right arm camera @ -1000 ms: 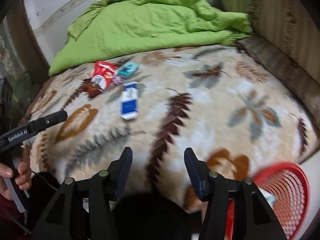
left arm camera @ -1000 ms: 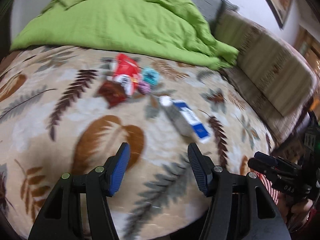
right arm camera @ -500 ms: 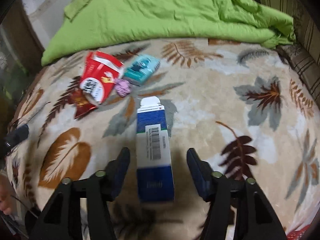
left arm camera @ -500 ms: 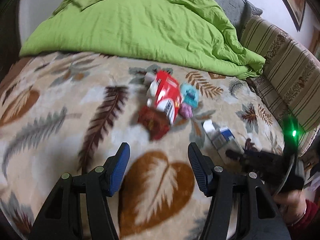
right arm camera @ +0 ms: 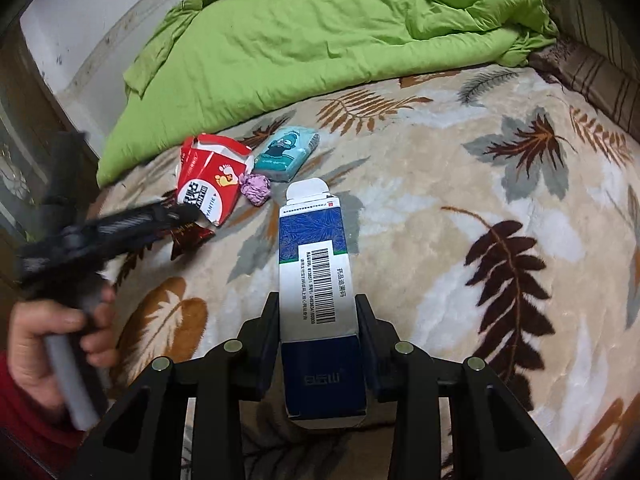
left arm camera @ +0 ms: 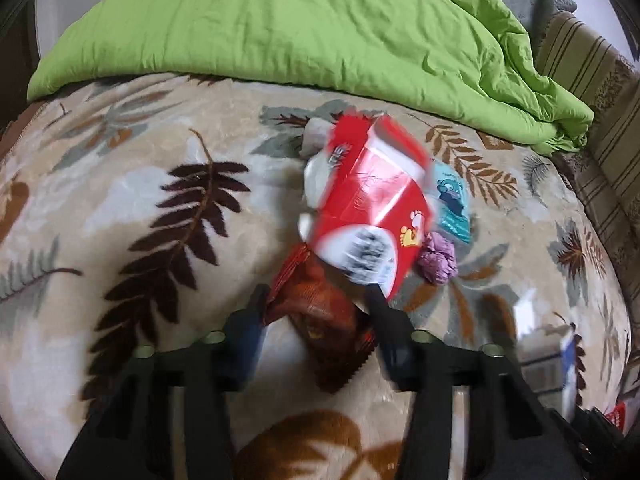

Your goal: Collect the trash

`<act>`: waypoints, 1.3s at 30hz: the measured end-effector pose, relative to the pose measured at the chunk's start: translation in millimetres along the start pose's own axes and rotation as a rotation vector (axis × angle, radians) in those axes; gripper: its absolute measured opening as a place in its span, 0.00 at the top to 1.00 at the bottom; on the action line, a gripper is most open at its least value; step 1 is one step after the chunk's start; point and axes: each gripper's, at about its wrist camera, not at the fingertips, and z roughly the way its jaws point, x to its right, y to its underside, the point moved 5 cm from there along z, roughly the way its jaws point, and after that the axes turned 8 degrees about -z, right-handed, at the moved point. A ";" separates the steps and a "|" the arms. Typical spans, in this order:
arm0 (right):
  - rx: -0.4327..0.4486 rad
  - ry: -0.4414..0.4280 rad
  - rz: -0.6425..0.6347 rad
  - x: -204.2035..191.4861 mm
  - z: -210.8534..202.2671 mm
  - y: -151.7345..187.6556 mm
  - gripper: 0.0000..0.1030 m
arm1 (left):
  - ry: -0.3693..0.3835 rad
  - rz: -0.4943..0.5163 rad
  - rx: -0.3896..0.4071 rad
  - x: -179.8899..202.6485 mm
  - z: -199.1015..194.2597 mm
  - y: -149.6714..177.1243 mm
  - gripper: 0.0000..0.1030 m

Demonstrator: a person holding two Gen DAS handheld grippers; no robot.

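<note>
Trash lies on a leaf-patterned blanket (right arm camera: 460,184). My right gripper (right arm camera: 318,308) has its fingers against both sides of a blue and white carton (right arm camera: 316,280) lying flat. My left gripper (left arm camera: 316,300) is open with its fingers on either side of a dark red wrapper (left arm camera: 320,308). Over the wrapper's far end lies a red and white box (left arm camera: 368,208). A purple crumpled ball (left arm camera: 438,258) and a teal packet (left arm camera: 452,200) lie right of the box. In the right wrist view the left gripper (right arm camera: 120,224) reaches the red box (right arm camera: 208,180) and wrapper (right arm camera: 188,238).
A green duvet (left arm camera: 300,24) is bunched across the far side of the bed. Striped cushions (left arm camera: 600,92) line the right edge. A wall (right arm camera: 80,20) stands beyond the left of the bed. A bit of red basket (left arm camera: 618,416) shows at the lower right.
Both grippers moved forward and down. The right one closed in around the blue carton. The left one came down around the dark red wrapper.
</note>
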 end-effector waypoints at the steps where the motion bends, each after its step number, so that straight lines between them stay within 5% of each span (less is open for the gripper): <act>1: 0.005 0.002 0.000 -0.5 -0.8 0.3 0.63 | 0.004 -0.003 0.020 -0.5 -0.4 0.9 0.60; 20: 0.110 0.025 -0.156 -45.0 -30.0 15.8 0.63 | 0.042 0.045 0.156 -19.4 -113.1 119.6 0.65; 39: 0.107 0.047 -0.253 -63.7 -26.6 26.6 0.63 | -0.084 0.150 0.309 -14.1 -115.8 130.3 0.65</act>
